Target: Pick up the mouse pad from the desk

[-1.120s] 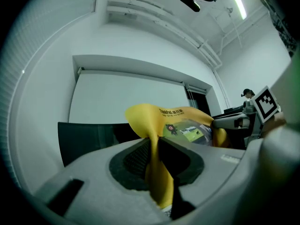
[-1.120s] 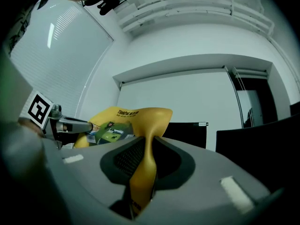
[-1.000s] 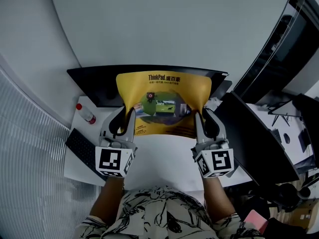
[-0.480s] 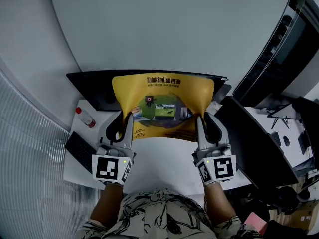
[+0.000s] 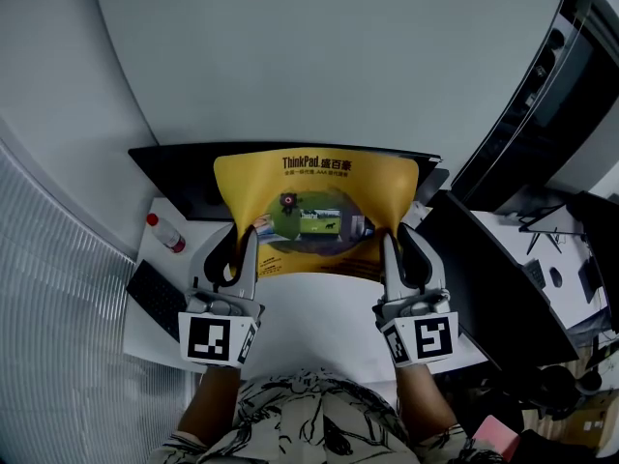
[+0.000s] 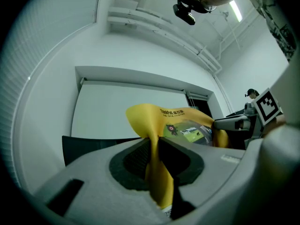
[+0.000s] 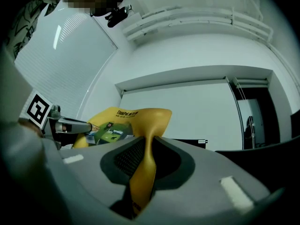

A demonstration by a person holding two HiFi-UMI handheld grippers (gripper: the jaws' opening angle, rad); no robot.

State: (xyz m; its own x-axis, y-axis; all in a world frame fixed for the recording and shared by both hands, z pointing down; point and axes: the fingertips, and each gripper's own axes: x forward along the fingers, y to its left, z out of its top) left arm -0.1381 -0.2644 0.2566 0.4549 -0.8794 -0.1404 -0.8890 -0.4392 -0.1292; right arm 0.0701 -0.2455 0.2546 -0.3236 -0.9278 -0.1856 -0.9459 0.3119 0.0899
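- the yellow mouse pad [image 5: 319, 187] is up off the desk top, strung between the two grippers with its printed side facing the head camera; its top edge sits at 12 o'clock, right across the front of the black monitor [image 5: 179, 172]
- the left gripper [image 5: 237, 242] has the pad's edge at roughly 8 o'clock on the pad. In the left gripper view the jaws are squeezed almost together, with a fold of yellow pad [image 6: 157, 172] pinched between the dark linings
- the right gripper [image 5: 402, 242] does the same at about 4 o'clock on the pad: jaws narrow, clamped on a yellow fold [image 7: 143, 172] that runs straight up between them
- both top corners flare out past the grippers, toward 10 and 2 o'clock, and the middle bellies down a bit between the two grips
- honestly can't tell if the pad's bottom edge is touching the white desk [image 5: 309, 327] or just hanging right above it
- a bottle [image 5: 166, 230] with a red cap lies on the desk at 9 o'clock from the left gripper, near it but not touching
- a black keyboard [image 5: 155, 293] sits at about 8 o'clock from that gripper, along the desk's left edge
- another dark screen [image 5: 493, 278] is angled off at 3 o'clock from the right gripper
- the marker cubes [image 5: 218, 339] are at the 6 o'clock end of each gripper, and the person's patterned shirt [image 5: 309, 419] fills the bottom of the head view
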